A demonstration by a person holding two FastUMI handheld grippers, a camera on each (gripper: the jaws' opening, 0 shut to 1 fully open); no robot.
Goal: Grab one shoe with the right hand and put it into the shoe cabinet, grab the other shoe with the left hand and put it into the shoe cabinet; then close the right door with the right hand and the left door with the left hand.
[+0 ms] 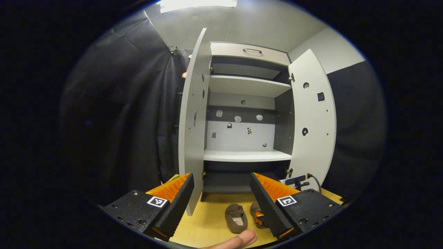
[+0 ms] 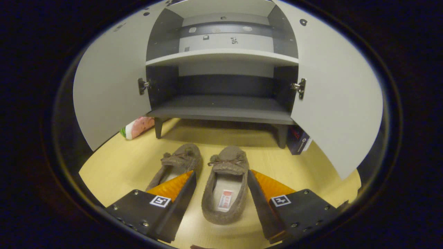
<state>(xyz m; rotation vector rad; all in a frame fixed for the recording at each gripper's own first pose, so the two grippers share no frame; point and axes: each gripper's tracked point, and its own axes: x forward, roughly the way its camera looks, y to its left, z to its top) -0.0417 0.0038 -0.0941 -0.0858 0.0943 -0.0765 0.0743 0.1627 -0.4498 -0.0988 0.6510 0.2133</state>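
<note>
The whole height of the shoe cabinet [image 1: 247,114] is being shown in the left gripper view, with its top drawer [image 1: 250,52], two pale shelves and both doors standing open: the left door [image 1: 194,117] is being seen nearly edge-on, just above the left finger, and the right door [image 1: 313,117] is being seen flat-on above the right finger. The right gripper view is being taken from much lower and nearer, so that the dark bottom shelf [image 2: 225,109], the hinges and the cabinet's legs are being made out, along with a pink and green packet [image 2: 137,127] under the left door and a dark box [image 2: 299,140] under the right door.

The left gripper [image 1: 221,204] is being held high and level, well back from the cabinet, its jaws spread wide with nothing between them; a fingertip [image 1: 238,239] of the holding hand is being caught at the lower edge. The right gripper [image 2: 221,197] is being held low over the wooden floor [image 2: 117,166], tilted downward, its jaws also spread wide.

The right shoe [image 2: 225,183] is lying directly between the right gripper's jaws, toe toward the cabinet, with gaps showing on both sides. The left shoe [image 2: 178,162] is lying just outside the left finger, partly hidden behind it. In the left gripper view both shoes are being seen far below the jaws.
</note>
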